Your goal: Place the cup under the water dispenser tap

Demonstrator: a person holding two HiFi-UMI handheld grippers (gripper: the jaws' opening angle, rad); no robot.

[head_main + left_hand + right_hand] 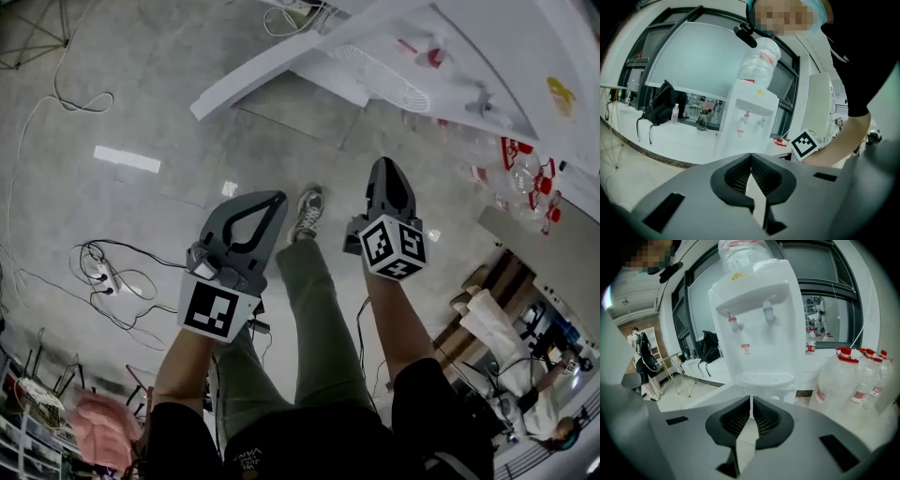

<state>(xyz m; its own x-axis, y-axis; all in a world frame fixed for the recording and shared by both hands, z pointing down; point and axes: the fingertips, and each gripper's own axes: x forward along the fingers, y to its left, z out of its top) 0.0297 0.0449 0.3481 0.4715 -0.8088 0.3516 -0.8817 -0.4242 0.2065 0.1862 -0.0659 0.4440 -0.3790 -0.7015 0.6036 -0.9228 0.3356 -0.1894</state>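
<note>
No cup shows in any view. The white water dispenser stands ahead of me, with a red tap, a grey tap and a drip tray under them. A clear bottle sits upturned on top of it. My left gripper hangs low over the floor, jaws shut and empty; its own view shows the tips meeting. My right gripper is beside it, nearer the dispenser, also shut with nothing between its jaws. Its marker cube shows in the left gripper view.
Several large water bottles with red caps stand right of the dispenser. Cables and a power strip lie on the floor at left. My legs and shoe are between the grippers. A black backpack rests on a ledge.
</note>
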